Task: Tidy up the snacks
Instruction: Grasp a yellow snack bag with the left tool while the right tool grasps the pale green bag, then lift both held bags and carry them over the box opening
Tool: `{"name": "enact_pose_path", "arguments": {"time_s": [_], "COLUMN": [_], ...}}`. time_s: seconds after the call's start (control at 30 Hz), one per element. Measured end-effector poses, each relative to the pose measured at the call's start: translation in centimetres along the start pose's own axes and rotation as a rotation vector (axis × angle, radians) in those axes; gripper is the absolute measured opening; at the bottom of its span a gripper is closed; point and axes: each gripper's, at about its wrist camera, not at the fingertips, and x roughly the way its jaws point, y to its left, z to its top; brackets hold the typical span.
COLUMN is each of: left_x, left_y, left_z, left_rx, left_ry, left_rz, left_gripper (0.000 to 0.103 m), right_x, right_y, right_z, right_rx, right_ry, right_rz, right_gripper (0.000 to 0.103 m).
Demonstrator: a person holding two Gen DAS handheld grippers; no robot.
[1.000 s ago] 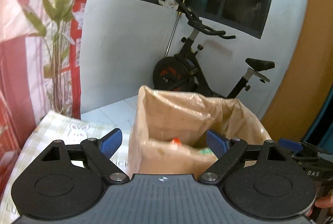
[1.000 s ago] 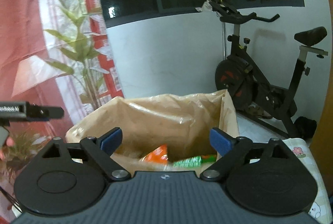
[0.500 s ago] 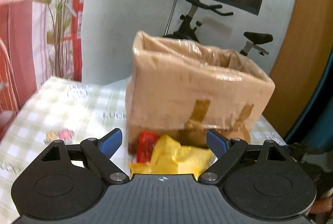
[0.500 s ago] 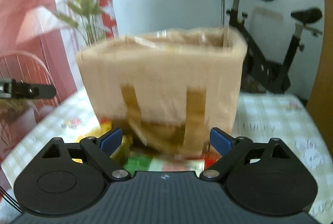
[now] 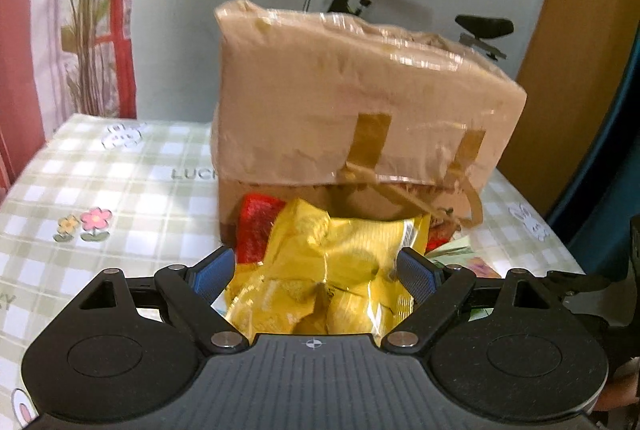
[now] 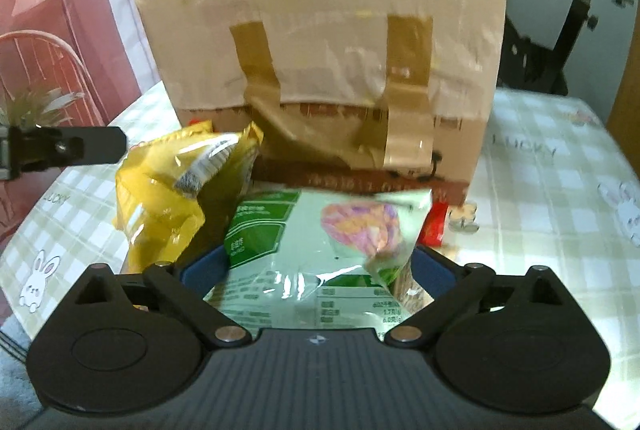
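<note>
Hand-held grippers spread: left (image 5: pixel 314 270) around yellow bag (image 5: pixel 328 270), right (image 6: pixel 320 266) around green bag (image 6: pixel 320 246); box (image 6: pixel 328 30) behind.

Pretty bright indoor light here, shiny glare on my yellow snack bag (image 5: pixel 336 270) and the taped cardboard box (image 6: pixel 328 42), which looks smeared. Fisheye bends the edges, corners go black.

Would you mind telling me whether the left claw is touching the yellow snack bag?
Cannot tell. In the left wrist view the left claw straddles the yellow snack bag, but no clear gap or contact shows at either pad.
</note>
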Motion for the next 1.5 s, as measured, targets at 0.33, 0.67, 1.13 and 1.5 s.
{"name": "enact_pose_path", "arguments": {"time_s": [0.33, 0.67, 1.13, 1.5], "left_x": [3.8, 2.4, -1.9, -4.0], "left_y": [-0.5, -1.2, -1.1, -1.0], "left_z": [-1.1, -1.5, -0.4, -0.6], "left_rx": [0.047, 0.088, -0.026, -0.072], "left_ry": [0.073, 0.006, -0.08, -0.108], "left_rz": [-0.032, 0.025, 0.057, 0.092], "left_gripper": [0.091, 0.08, 0.08, 0.08], "right_x": [0.0, -0.2, -2.5, -3.6], "right_y": [-1.6, -1.8, -1.7, -1.8], "right_z": [-1.5, -1.4, -1.3, -1.8], "right_rx": [0.05, 0.07, 0.075, 0.064], "right_ry": [0.021, 0.016, -0.023, -0.034], "right_rz": [0.034, 0.04, 0.008, 0.005], "right_gripper": [0.083, 0.08, 0.075, 0.075]}}
